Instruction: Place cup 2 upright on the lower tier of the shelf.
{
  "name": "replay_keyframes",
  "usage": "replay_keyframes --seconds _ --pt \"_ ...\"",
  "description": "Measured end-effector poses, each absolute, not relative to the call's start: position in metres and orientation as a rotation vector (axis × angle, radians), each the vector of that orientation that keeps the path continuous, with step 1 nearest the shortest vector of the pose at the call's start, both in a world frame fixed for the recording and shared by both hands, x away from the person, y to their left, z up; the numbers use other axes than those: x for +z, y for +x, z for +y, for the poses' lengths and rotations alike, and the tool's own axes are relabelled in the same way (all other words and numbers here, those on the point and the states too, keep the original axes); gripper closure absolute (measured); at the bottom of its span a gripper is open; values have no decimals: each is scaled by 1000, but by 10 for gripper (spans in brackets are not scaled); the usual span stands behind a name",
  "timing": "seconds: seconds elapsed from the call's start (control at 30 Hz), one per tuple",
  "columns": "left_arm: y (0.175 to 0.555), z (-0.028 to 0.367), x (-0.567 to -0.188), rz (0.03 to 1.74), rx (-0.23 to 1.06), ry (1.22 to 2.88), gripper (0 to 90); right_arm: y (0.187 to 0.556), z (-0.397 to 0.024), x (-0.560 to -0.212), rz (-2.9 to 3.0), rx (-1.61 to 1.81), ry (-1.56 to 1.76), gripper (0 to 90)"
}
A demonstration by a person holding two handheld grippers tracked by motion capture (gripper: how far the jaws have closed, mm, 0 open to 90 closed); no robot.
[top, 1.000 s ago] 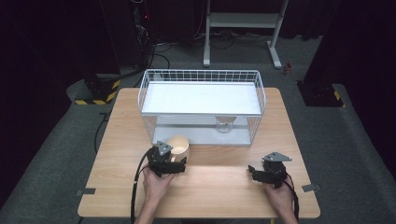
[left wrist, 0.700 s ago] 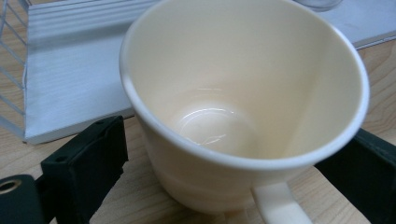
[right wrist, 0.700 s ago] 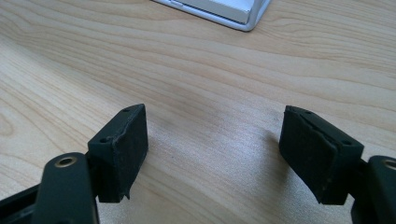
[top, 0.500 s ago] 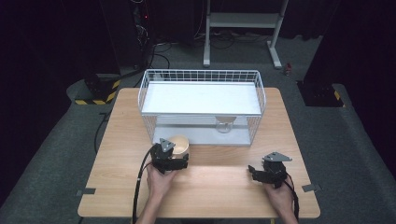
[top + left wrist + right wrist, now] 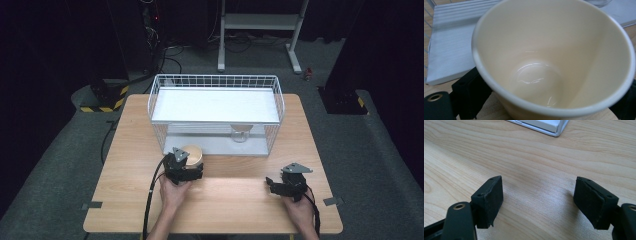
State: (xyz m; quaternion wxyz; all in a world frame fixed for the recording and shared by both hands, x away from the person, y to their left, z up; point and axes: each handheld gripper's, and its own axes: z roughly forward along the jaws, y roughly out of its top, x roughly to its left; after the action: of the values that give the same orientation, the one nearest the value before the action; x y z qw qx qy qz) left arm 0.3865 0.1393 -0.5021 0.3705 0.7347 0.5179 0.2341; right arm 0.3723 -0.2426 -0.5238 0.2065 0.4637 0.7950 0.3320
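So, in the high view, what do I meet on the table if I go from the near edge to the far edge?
Right gripper → left gripper → cream cup between the left jaws → clear glass on the lower shelf of the rack → white wire rack at its far rim.

The cup's [image 5: 554, 65] base is cut off in the left gripper view. Behind the wire basket [image 5: 216, 80], a small object [image 5: 241, 134] cannot be identified.
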Motion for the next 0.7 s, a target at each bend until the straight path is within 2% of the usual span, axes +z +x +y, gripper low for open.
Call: replay_keyframes --seconds 0.7 --pt "387 135 -504 1327 660 1883 87 372 -243 -524 2216 925 1287 239"
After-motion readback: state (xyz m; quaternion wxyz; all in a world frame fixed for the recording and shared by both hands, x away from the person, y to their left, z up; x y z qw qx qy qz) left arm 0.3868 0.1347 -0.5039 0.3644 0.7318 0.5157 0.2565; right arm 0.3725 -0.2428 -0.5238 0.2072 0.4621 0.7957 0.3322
